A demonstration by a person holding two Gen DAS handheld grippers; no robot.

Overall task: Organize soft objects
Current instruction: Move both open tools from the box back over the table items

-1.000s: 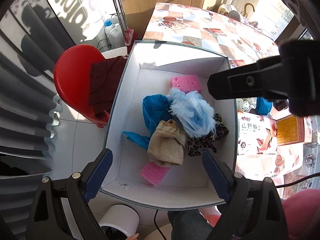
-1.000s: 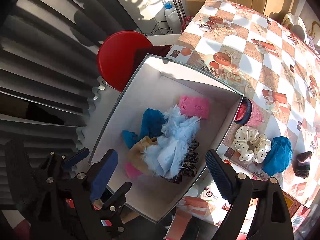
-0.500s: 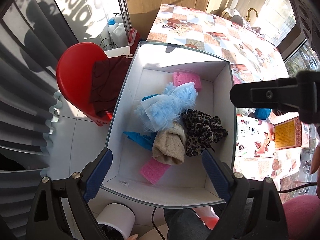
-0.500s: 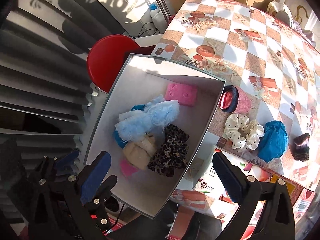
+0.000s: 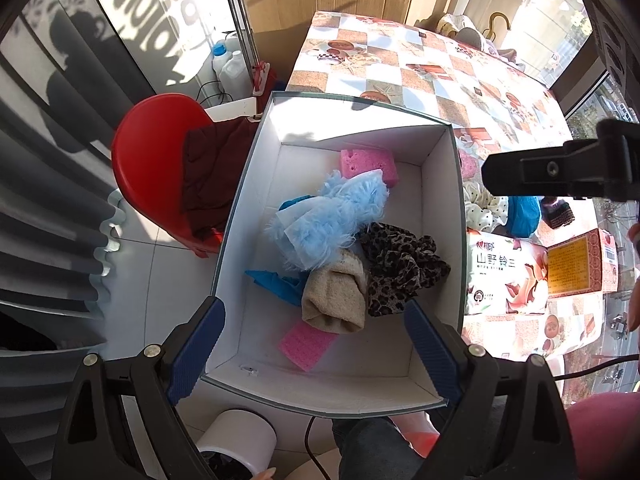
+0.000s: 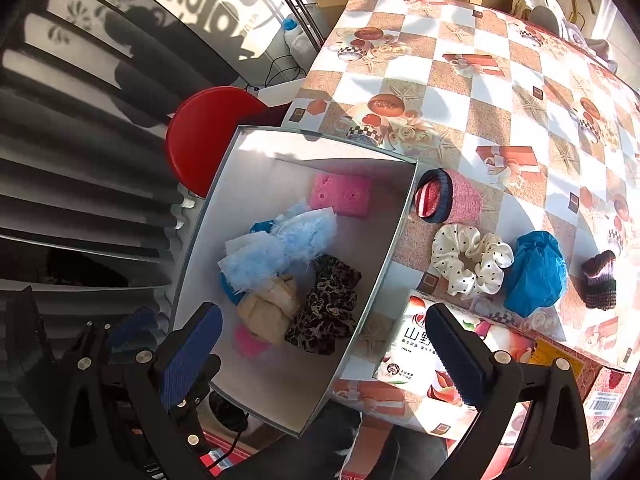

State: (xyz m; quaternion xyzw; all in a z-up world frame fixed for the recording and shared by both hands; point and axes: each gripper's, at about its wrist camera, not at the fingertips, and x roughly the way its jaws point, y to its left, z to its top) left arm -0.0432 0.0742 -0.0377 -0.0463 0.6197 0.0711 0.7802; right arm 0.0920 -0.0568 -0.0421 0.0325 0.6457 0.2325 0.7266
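A white box (image 5: 256, 184) (image 6: 200, 236) holds a fluffy light-blue piece (image 5: 336, 216) (image 6: 276, 248), a leopard scrunchie (image 5: 400, 268) (image 6: 328, 304), a beige sock (image 5: 336, 300), blue cloth (image 5: 280, 280) and two pink sponges (image 5: 368, 162) (image 5: 308, 344). On the table beside it lie a pink-and-navy cuff (image 6: 448, 196), a white dotted scrunchie (image 6: 468, 260), a blue cloth (image 6: 536, 268) and a dark knit piece (image 6: 600, 276). My left gripper (image 5: 316, 348) is open and empty above the box's near end. My right gripper (image 6: 332, 356) is open and empty above the box's right wall.
A tissue pack (image 6: 432, 348) (image 5: 504, 272) and an orange carton (image 5: 576, 264) lie on the checked tablecloth (image 6: 500, 80). A red stool (image 5: 152, 152) with dark cloth stands left of the box. A white roll (image 5: 236, 440) sits on the floor below.
The fluffy light-blue piece has dropped from the right gripper into the box. The right gripper has pulled back up and to the right, over the box's right wall. The left gripper barely moved.
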